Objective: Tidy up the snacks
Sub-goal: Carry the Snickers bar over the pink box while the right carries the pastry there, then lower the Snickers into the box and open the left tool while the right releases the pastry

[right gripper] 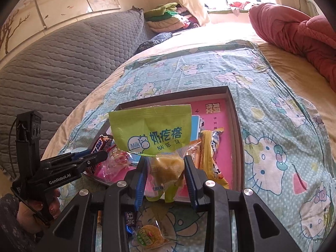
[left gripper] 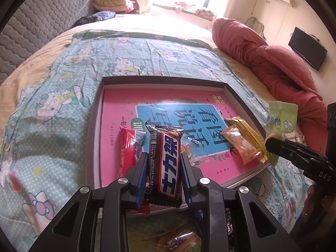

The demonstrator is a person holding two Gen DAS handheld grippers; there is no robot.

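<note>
Two loads over tray: left gripper clamped on stiff, slick chocolate bar mid-length; right gripper pinching light, crinkly milk-snack pouch near its soft bottom; may slip.

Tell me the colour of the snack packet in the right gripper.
Light green snack packet, clearest in the right wrist view.

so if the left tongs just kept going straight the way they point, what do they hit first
Probably the pink book lying in the grey tray. The left tongs, shut on the chocolate bar, point forward over it, the red packet just beside their line. Depth is hard to judge.
</note>
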